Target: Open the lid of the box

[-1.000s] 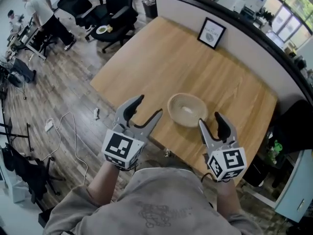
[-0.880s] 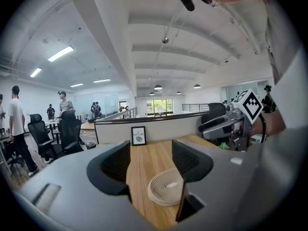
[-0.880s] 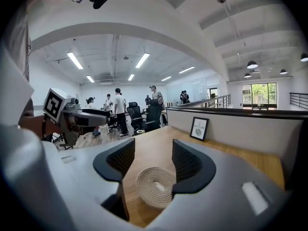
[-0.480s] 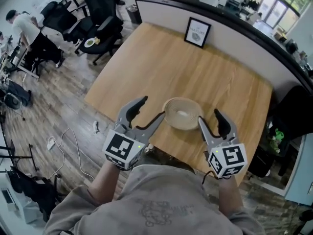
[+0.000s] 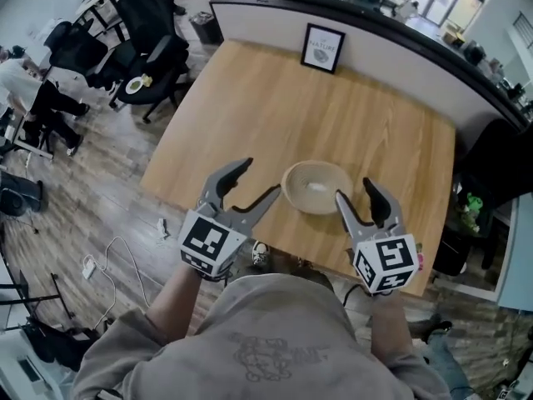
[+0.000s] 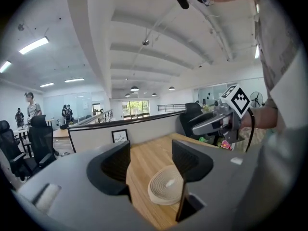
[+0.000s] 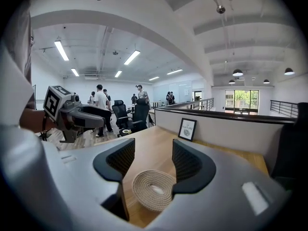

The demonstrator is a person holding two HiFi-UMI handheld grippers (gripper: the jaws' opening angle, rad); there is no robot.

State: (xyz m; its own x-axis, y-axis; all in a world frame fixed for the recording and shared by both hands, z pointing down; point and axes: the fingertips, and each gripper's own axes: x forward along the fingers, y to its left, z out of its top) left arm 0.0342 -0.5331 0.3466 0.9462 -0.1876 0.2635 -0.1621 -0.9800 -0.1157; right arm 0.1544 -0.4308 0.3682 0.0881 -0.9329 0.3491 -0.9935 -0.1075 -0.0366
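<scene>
- A person stands at the near edge of a wooden table (image 5: 333, 98) with 2 hand-held grippers flanking a round woven box (image 5: 316, 187). The box sits close to that edge, its lid apparently not yet lifted.
- The left gripper (image 5: 258, 179) hangs just left of the box, jaws spread wide and holding nothing.
- The right gripper (image 5: 354, 190) hangs just right of the box, jaws likewise well apart and empty. Neither gripper touches the box.
- Risk: the box looks light and lies near the table's edge. A push from 1 side alone could slide it toward the person and off the table instead of freeing the lid.
- Risk: jaws closing on the woven rim could raise box and lid together.
- Hard to make out: no view shows the seam between lid and box. Whether the pale spot at the box's centre is a knob cannot be told.
- Beyond the box, a framed sign (image 5: 322, 48) stands against the partition.
</scene>
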